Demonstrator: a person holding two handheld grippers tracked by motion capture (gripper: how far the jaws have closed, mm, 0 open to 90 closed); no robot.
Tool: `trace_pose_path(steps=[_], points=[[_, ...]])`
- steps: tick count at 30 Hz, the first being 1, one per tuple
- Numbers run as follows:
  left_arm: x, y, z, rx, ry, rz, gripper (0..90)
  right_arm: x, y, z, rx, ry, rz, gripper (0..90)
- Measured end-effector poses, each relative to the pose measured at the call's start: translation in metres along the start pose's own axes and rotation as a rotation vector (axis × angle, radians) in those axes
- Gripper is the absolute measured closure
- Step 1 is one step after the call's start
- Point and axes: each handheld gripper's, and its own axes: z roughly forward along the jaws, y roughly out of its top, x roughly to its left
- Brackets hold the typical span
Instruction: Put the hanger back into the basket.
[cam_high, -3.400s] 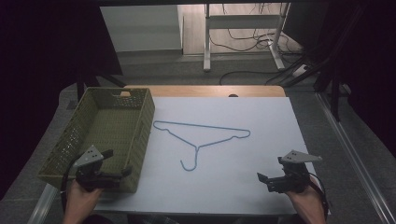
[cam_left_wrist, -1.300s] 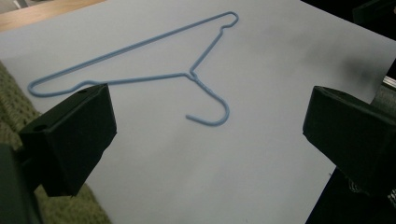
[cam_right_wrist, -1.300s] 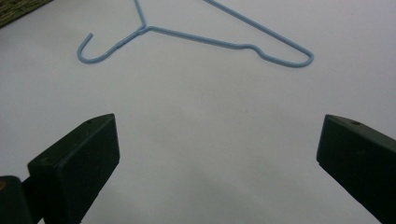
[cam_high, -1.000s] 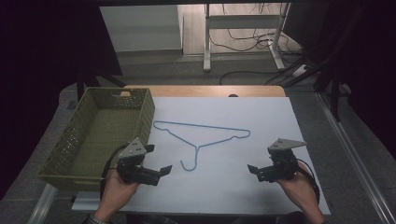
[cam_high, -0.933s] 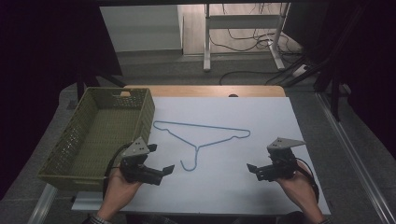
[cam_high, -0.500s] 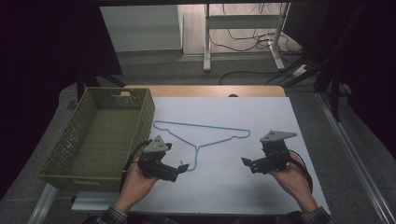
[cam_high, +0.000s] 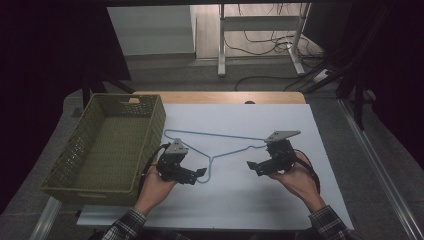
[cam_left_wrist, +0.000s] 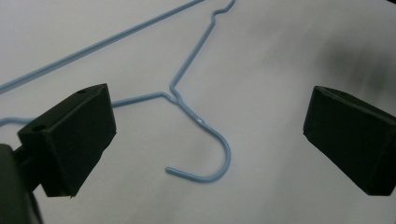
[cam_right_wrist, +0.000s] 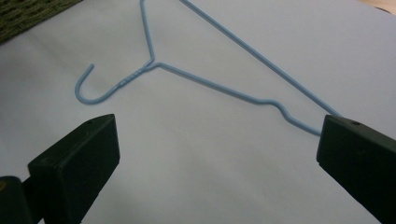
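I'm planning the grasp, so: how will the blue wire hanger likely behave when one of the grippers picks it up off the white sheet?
The hanger is thin wire, so probably light, and may flex or swing if gripped at one point. It lies flat on the white sheet, so wide-open jaws may struggle to get under it. Its smooth-looking coating could let it slip or pivot.

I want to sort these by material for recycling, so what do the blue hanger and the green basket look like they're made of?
The hanger looks like thin metal wire with a glossy light-blue coating: the neck is twisted where the hook starts. The basket looks like moulded olive-green plastic, matte, with a perforated lattice wall and a cut-out handle; woven fibre can't be ruled out.
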Motion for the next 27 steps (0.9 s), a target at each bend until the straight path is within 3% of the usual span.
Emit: trace_pose_path(steps=[7, 12, 18, 23, 27], points=[[0.011, 0.002, 0.016, 0.012, 0.014, -0.015, 2.8, 0.003, 0.013, 0.021, 0.037, 0.007, -0.01, 0.4], [0.017, 0.001, 0.024, 0.014, 0.025, -0.016, 2.9, 0.004, 0.021, 0.034, 0.049, 0.014, -0.014, 5.9], [0.025, -0.008, 0.029, 0.03, 0.048, -0.004, 2.8, 0.006, 0.03, 0.05, 0.053, 0.017, -0.042, 14.7], [0.03, -0.014, 0.03, 0.024, 0.048, -0.025, 2.8, 0.001, 0.039, 0.064, 0.047, 0.013, -0.055, 25.4], [0.031, -0.017, 0.033, 0.031, 0.055, -0.022, 2.7, -0.002, 0.045, 0.078, 0.056, 0.049, -0.061, 34.3]])
